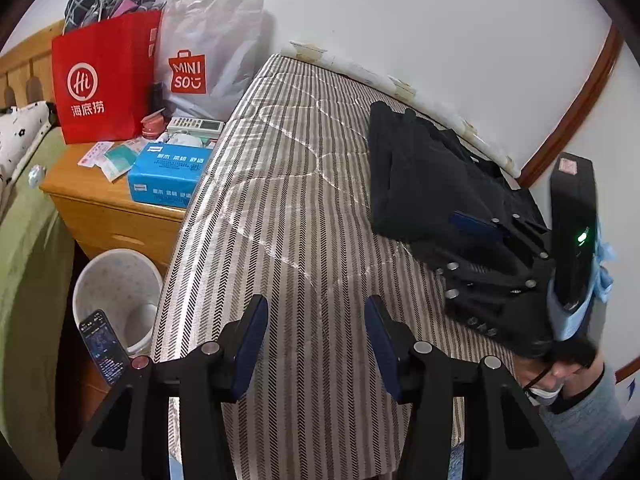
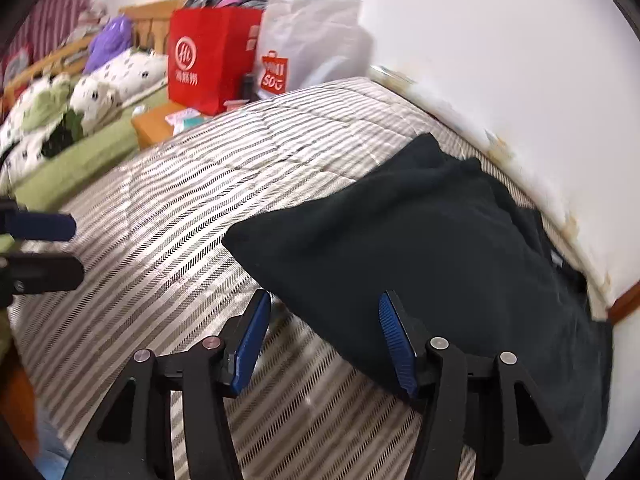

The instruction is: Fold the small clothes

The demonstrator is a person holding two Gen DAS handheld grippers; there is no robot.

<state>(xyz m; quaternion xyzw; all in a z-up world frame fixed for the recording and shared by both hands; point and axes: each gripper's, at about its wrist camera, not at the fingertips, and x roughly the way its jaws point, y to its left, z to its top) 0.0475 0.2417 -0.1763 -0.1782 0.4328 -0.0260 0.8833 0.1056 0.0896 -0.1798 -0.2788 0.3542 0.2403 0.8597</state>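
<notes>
A matt black cloth garment (image 2: 420,248) lies on a woven, striped quilted mattress (image 1: 288,208) with a faint sheen. The matt black plastic left gripper (image 1: 316,340) and right gripper (image 2: 324,340) carry ribbed blue pads and bright metal pins. A varnished wooden nightstand (image 1: 108,204) bears a glossy red paper bag (image 1: 104,80) and a crinkled translucent plastic bag (image 1: 212,52).

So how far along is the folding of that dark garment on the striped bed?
The black garment already lies doubled into a compact, roughly rectangular shape on the striped mattress, so at least one fold looks done. Nothing is in hand: the left gripper is open above bare mattress, and the right gripper is open at the garment's near edge. Probably left: a last fold or tidying, though I can't be sure.
</notes>
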